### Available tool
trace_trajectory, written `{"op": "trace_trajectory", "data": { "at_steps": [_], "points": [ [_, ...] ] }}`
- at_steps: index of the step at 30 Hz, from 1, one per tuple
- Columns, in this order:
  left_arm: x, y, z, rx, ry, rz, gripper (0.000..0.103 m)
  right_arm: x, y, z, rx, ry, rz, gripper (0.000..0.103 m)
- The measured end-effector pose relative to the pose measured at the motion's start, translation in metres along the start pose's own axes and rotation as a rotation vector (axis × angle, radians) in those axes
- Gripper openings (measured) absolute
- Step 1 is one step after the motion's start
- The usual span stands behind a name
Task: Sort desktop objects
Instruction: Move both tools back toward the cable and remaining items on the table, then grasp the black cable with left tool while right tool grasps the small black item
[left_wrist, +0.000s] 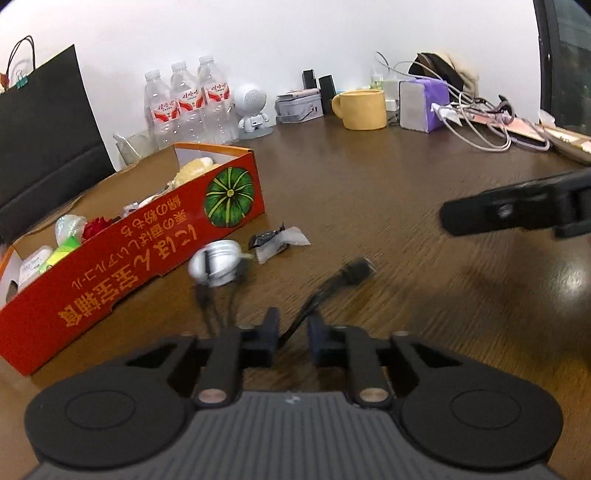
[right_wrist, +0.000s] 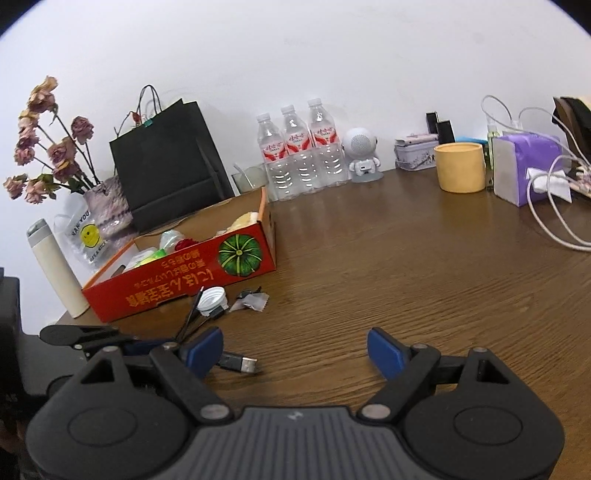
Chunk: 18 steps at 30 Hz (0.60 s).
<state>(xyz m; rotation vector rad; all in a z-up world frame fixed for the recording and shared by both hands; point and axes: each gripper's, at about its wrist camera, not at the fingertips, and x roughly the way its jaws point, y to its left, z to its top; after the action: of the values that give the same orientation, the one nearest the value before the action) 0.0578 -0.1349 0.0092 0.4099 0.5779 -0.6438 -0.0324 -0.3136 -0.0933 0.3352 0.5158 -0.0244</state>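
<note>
My left gripper (left_wrist: 291, 334) is shut on a black cable (left_wrist: 317, 299) whose USB plug (left_wrist: 356, 271) sticks out ahead, above the wooden desk; the plug also shows in the right wrist view (right_wrist: 240, 363). A red cardboard box (left_wrist: 147, 243) with small items inside stands to the left, and shows in the right wrist view (right_wrist: 192, 273). In front of it lie a white cap-like object (left_wrist: 218, 262) and a candy wrapper (left_wrist: 280, 240). My right gripper (right_wrist: 295, 350) is open and empty over bare desk, right of the left gripper (right_wrist: 122, 343).
Along the back wall stand a black paper bag (right_wrist: 166, 166), three water bottles (right_wrist: 299, 151), a white robot speaker (right_wrist: 362, 151), a tin (right_wrist: 415, 153), a yellow mug (right_wrist: 460, 168), a purple tissue pack (right_wrist: 524, 173) and white cables (right_wrist: 554, 221). A vase of dried flowers (right_wrist: 107, 210) and a white flask (right_wrist: 55, 266) stand at the left.
</note>
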Motion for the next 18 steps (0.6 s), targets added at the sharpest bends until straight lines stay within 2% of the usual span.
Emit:
{"op": "trace_trajectory", "data": {
  "at_steps": [1, 3, 7, 9, 11, 14, 16, 18],
  "points": [
    [-0.003, 0.000, -0.002, -0.007, -0.012, -0.001, 0.010, 0.003, 0.000, 0.000, -0.005, 0.004, -0.001, 0.085],
    [-0.017, 0.001, -0.006, -0.041, -0.091, 0.015, 0.004, 0.011, 0.001, 0.001, -0.015, 0.012, -0.004, 0.085],
    [-0.068, 0.013, -0.007, -0.168, -0.268, 0.061, 0.003, 0.027, 0.005, 0.006, -0.036, 0.024, 0.007, 0.080],
    [-0.092, 0.028, -0.007, -0.231, -0.322, 0.103, 0.003, 0.039, 0.010, 0.010, -0.050, 0.039, 0.024, 0.076],
    [-0.108, 0.048, -0.008, -0.309, -0.330, 0.123, 0.003, 0.055, 0.023, 0.015, -0.107, 0.075, 0.047, 0.074],
    [-0.123, 0.082, -0.020, -0.465, -0.305, 0.154, 0.003, 0.081, 0.049, 0.023, -0.228, 0.102, 0.039, 0.068],
    [-0.127, 0.093, -0.031, -0.512, -0.304, 0.178, 0.003, 0.096, 0.059, 0.029, -0.265, 0.082, 0.000, 0.065],
    [-0.135, 0.094, -0.041, -0.519, -0.308, 0.209, 0.003, 0.115, 0.066, 0.037, -0.252, 0.113, -0.043, 0.060]
  ]
}}
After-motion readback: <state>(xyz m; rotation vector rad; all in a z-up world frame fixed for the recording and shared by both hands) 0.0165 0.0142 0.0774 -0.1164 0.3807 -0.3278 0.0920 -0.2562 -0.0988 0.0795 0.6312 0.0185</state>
